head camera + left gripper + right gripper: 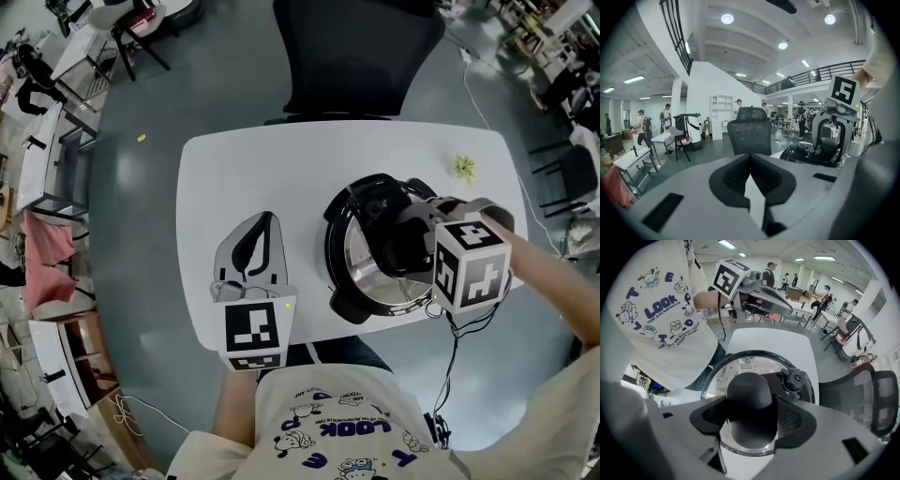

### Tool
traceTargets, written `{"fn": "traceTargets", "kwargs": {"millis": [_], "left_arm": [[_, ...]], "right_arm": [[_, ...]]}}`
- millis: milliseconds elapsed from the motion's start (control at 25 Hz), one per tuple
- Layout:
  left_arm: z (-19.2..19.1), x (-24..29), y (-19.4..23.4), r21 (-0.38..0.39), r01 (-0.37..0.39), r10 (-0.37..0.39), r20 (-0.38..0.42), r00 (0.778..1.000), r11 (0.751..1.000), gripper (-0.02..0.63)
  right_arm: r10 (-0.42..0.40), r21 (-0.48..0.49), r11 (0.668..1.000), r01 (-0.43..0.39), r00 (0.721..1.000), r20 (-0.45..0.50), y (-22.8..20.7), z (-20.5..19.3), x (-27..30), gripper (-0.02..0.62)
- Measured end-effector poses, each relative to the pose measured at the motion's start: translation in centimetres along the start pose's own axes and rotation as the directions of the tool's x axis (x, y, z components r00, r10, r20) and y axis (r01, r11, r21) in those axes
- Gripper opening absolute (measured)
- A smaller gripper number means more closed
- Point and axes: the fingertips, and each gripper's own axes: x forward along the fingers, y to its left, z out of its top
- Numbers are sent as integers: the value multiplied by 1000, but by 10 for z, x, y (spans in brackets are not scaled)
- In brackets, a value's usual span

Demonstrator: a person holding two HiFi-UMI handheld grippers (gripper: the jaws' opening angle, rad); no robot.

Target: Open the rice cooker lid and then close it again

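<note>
Centre right of the head view, the rice cooker sits on a white desk with its glass lid seated. The right claw points down, clamped on the lid knob. Lower left, the left claw is pressed together, empty. The opening step seems in hand; next likely calls for a straight lift.

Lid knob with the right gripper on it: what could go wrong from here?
1. The knob is round and smooth, and the right gripper's fingers clamp only its sides. It may slip out on the lift, dropping the see-through lid.
2. The cooker stands near the table's front edge. The left gripper rests shut apart from it, so nothing braces it, and a slanted pull could drag it toward the edge.
</note>
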Motion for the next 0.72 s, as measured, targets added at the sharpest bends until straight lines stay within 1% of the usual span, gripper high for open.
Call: {"fn": "traceTargets", "kwargs": {"millis": [200,400,600,720], "left_arm": [[-5,-3,-4,-2,5,-5,-6,1000,1000,14],[-5,-2,-1,-12,5,-5,-9,1000,1000,14],[-7,-2,3,-15,11,-11,-8,1000,1000,14],[-11,-5,6,-23,11,-11,-9,1000,1000,14]], "right_arm": [[-7,-18,1000,8,1000,28,5,-1,0,322],[-3,-34,999,4,999,39,3,1,-2,310],[-33,-52,998,38,996,88,2,6,-5,304],[-46,-45,998,51,993,104,4,8,-9,304]]}}
